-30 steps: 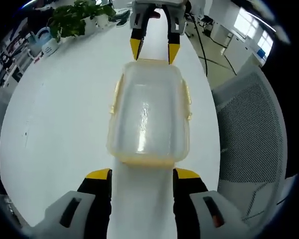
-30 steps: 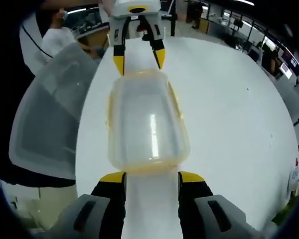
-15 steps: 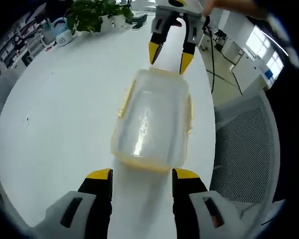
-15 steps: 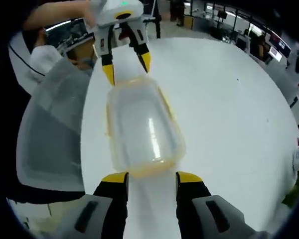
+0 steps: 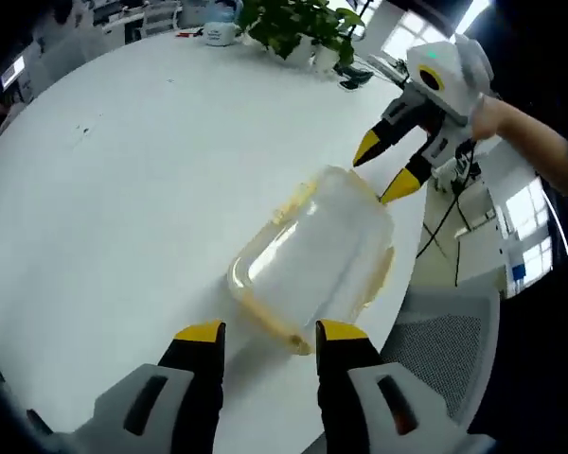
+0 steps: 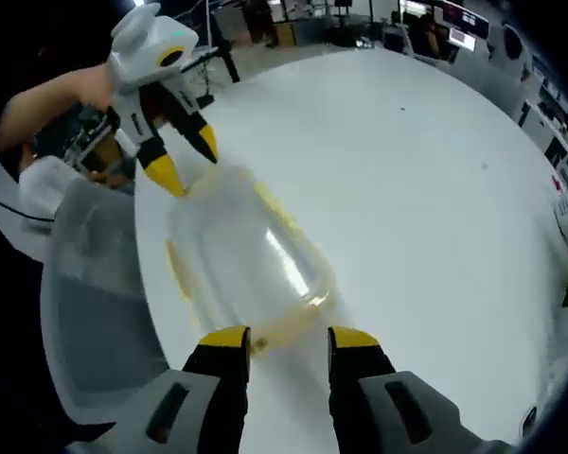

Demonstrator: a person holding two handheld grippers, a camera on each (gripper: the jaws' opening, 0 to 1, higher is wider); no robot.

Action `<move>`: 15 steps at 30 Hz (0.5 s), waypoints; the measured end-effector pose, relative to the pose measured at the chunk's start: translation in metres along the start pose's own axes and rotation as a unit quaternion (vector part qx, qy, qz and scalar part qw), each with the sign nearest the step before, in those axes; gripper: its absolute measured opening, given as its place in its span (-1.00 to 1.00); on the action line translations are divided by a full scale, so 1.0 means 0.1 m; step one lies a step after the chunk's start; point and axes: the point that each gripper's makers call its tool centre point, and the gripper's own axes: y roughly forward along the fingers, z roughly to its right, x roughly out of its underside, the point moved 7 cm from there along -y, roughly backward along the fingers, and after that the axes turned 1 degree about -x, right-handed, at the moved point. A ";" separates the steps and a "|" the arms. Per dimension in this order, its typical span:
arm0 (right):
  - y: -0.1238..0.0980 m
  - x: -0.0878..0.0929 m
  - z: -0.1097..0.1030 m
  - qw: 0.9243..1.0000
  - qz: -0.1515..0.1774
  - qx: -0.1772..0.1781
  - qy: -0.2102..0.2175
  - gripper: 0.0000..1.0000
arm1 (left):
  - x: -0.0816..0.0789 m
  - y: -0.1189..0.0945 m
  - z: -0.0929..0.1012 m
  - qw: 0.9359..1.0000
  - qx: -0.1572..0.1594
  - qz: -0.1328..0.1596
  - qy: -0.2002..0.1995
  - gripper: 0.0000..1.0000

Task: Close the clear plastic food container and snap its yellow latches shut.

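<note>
we see the clear plastic food container lying on the white counter near its edge, lid on, with yellow latches along its sides. in the left gripper view the left hand-held gripper rises from the bottom with its 2 yellow-tipped jaws spread apart, one short end of the container just beyond them; we cannot tell whether the tips touch it. at the far short end the right hand-held gripper comes in from the right, jaws parted, tips just beside the container's corner. a potted plant stands at the far side of the counter, and a mesh chair sits beside the counter's edge.

in the right gripper view the right hand-held gripper is released too, its jaws spread just in front of the container's near end. the left hand-held gripper hangs over the far end, jaws apart.
</note>
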 end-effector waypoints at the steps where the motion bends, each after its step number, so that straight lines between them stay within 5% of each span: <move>1: 0.01 0.01 0.00 1.000 -0.002 0.001 0.008 -0.38 | 0.02 0.01 -0.01 1.000 0.003 -0.003 -0.021 -0.24; 7: -0.01 0.02 0.04 0.997 0.022 0.002 0.079 -0.42 | 0.06 0.03 0.00 0.991 0.028 0.021 -0.130 -0.25; 15: 0.00 0.06 0.03 0.989 0.029 -0.001 0.142 -0.48 | 0.09 0.05 0.00 0.975 0.043 0.027 -0.215 -0.39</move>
